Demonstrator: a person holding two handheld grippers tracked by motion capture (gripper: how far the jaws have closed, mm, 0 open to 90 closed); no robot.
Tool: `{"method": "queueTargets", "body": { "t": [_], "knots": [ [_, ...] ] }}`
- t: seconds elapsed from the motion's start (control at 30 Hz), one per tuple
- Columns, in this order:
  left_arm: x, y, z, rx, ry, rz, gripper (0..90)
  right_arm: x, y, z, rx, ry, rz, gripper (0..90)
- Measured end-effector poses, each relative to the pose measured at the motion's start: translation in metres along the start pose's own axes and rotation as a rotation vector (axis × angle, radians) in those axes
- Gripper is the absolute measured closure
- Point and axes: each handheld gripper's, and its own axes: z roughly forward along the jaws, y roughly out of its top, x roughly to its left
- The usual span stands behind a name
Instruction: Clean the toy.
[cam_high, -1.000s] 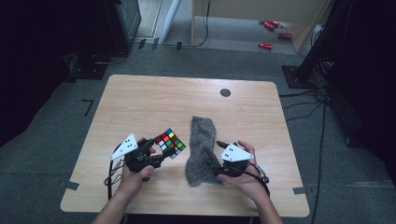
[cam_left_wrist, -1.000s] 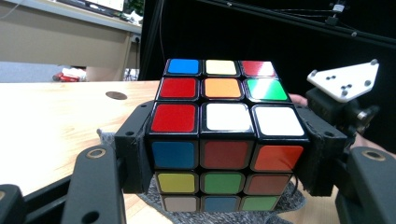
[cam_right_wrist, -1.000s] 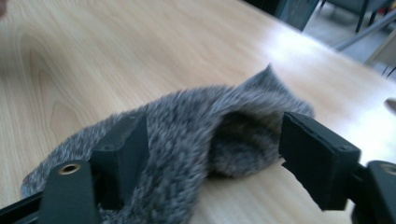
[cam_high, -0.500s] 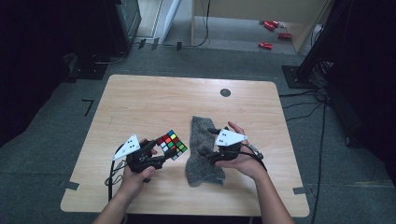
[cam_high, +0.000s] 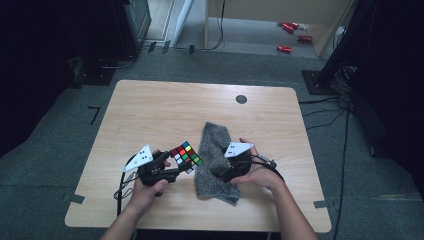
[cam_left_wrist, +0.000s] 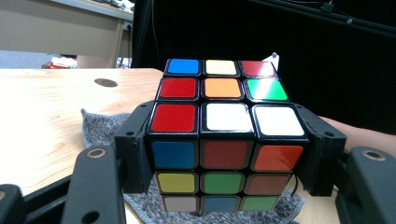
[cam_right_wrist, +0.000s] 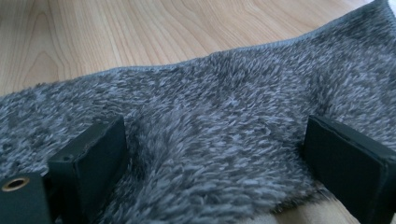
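Below the fixed camera, a pale wooden table (cam_high: 150, 110) with rounded corners and a fine lengthwise grain carries two things, both toward its near edge. One is a puzzle cube (cam_high: 186, 155), a hard plastic block of glossy coloured squares set in a black grid, lying left of the middle of that edge. The left gripper (cam_high: 172, 172) has it clamped: in the left gripper view the two blocky black jaws press flat against opposite sides of the cube (cam_left_wrist: 224, 135), whose top face shows red, white, orange, green, blue and pale yellow tiles catching the light. The cube sits tilted, one corner pointing away toward the far edge.

Just beside it, near the middle of the near edge, lies a grey cloth (cam_high: 214, 165), a long soft strip running from the table's centre toward the person, rumpled and folded over at its near end. In the right gripper view its surface (cam_right_wrist: 219, 121) is a thick, fuzzy pile of mottled dark and light grey fibres with a neatly stitched hem. The right gripper (cam_high: 220, 172) rests down on this cloth; its jaws have just been opening and now stand wide, with matte square pads sunk into the pile on either side and a broad swell of fabric between them, not pinched.
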Motion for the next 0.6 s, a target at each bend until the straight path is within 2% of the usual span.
{"method": "queueTargets", "body": {
  "t": [0.1,0.13,0.3,0.37,0.4,0.43,0.47,0.5,0.6],
  "knots": [
    [0.0,0.0,0.0,0.003,0.001,-0.002,35.1,0.0,0.0,0.001,0.031,0.0,-0.003,7.0],
    [0.0,0.0,0.0,0.006,0.001,-0.002,35.1,0.002,0.0,0.003,0.063,-0.003,-0.008,8.3],
    [0.0,-0.001,0.001,0.01,0.0,0.0,35.2,0.004,-0.001,0.001,0.077,-0.012,0.019,15.3],
    [-0.001,-0.001,0.001,0.009,0.0,-0.001,35.1,0.006,0.001,-0.005,0.093,-0.053,0.055,38.8],
    [-0.001,-0.001,0.001,0.009,0.0,-0.001,35.1,0.006,0.001,-0.005,0.093,-0.053,0.055,38.8],
    [-0.001,-0.001,0.001,0.01,0.0,0.001,35.1,0.006,0.0,-0.01,0.097,-0.093,0.093,59.5],
    [-0.001,-0.001,0.001,0.009,0.001,0.001,35.1,0.007,-0.001,-0.012,0.093,-0.111,0.125,65.9],
    [-0.001,-0.001,0.001,0.009,0.001,0.001,35.1,0.007,-0.001,-0.012,0.093,-0.111,0.125,65.9],
    [-0.001,-0.001,0.002,0.008,0.001,0.003,35.2,0.01,-0.003,-0.016,0.092,-0.14,0.194,72.7]
  ]
}}
